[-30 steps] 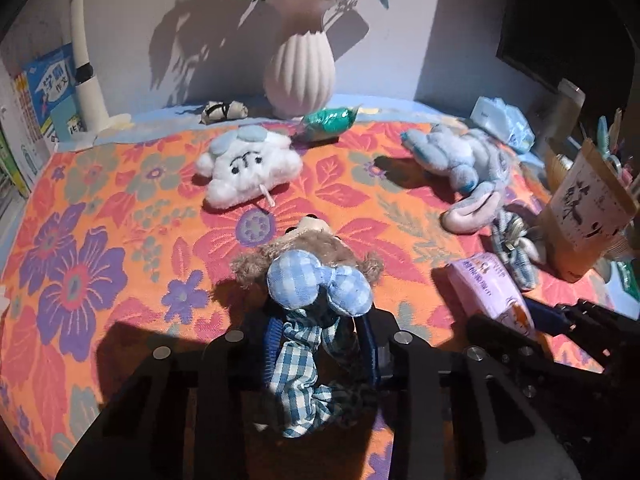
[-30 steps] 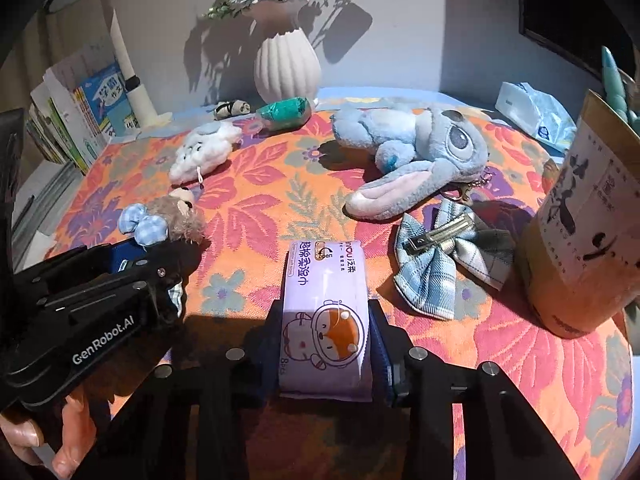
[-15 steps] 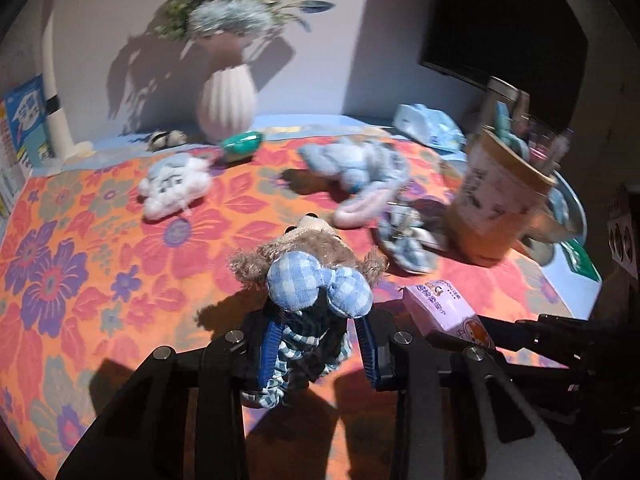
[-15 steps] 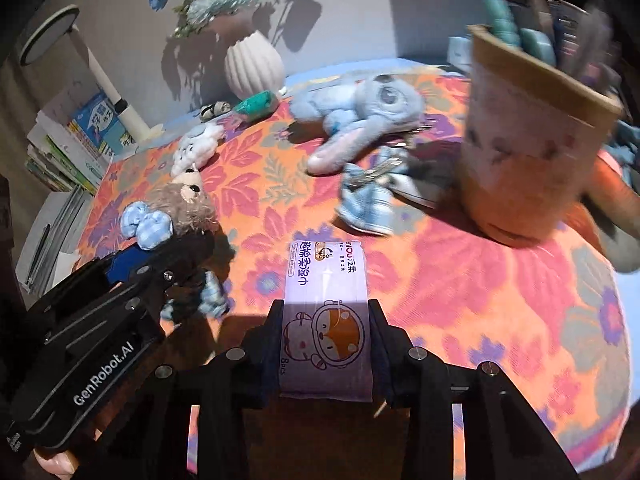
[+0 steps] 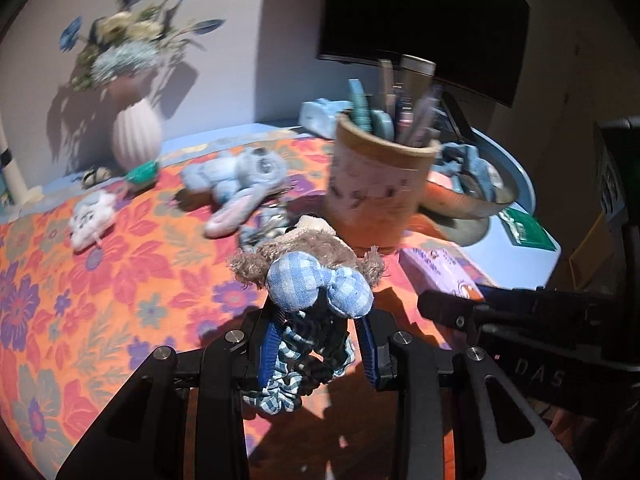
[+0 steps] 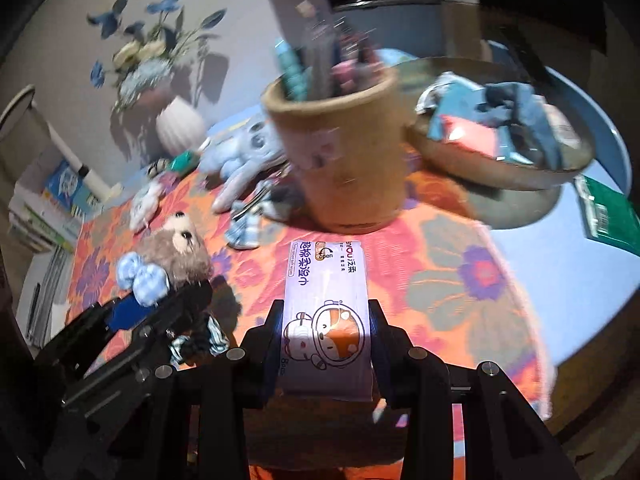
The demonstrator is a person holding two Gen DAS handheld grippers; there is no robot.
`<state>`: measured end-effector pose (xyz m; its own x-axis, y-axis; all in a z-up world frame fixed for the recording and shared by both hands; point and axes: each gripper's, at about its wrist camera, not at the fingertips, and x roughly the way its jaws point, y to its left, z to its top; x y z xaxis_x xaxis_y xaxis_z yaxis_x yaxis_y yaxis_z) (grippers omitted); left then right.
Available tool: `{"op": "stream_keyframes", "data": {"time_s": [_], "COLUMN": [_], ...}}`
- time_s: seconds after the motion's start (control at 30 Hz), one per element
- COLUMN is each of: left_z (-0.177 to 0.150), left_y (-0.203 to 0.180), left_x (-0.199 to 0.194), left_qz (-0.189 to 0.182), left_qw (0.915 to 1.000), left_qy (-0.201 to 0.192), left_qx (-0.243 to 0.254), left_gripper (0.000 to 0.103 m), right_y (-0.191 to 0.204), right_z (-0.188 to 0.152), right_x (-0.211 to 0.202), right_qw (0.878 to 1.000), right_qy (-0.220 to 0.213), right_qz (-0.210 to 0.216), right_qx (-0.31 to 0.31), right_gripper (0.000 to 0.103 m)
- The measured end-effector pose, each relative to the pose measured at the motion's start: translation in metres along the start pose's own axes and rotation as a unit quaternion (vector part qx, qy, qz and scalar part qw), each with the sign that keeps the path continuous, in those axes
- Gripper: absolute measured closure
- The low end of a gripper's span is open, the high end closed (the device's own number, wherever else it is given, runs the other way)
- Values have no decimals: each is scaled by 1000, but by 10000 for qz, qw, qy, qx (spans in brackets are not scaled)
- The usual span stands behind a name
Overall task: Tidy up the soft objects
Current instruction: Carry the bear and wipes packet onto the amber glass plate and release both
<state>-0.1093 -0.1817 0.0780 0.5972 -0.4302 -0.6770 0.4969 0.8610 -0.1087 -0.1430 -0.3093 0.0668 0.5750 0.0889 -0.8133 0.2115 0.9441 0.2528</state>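
Mid-carry step, judged. Left gripper [image 5: 318,346] clamped on bear plush [image 5: 308,256]; right gripper [image 6: 324,344] clamped on wipes pack [image 6: 325,304], both clear of floral cloth [image 5: 100,280]. Ahead and right of both: metal bowl [image 6: 500,168] holding soft items, likely drop spot; needs clearing pen cup [image 6: 340,160]. Bowl contents blurred, bear's lower half hidden between fingers.

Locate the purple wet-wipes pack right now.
The purple wet-wipes pack is clamped between the right gripper fingers, centre-bottom of the right wrist view, above the floral cloth, in front of the brown paper cup.
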Motion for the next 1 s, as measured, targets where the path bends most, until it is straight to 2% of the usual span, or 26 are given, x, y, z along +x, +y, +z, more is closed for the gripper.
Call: {"op": "stream_keyframes", "data": {"time_s": [0.37, 0.53, 0.77, 1.0], "left_z": [18, 34, 83, 136], "left_y": [-73, -102, -143, -156], "left_x": [-3, 2, 23, 75], "left_qz": [-370, -692, -809, -707], "left_qw": [9974, 9949, 9934, 9964], "left_qy": [-150, -174, -208, 14], "left_qx": [598, 715, 782, 474], "left_gripper": [73, 73, 73, 73], "right_y": [-61, -94, -140, -165], "right_z": [19, 29, 58, 112], "right_x": [-59, -79, -93, -81], "right_qw": [9952, 9903, 9810, 9781], "right_qy": [-753, -998, -1333, -1483], "right_qz": [-365, -510, -745, -604], "right_qx": [508, 818, 1196, 1333], "right_gripper": [65, 65, 65, 65]}}
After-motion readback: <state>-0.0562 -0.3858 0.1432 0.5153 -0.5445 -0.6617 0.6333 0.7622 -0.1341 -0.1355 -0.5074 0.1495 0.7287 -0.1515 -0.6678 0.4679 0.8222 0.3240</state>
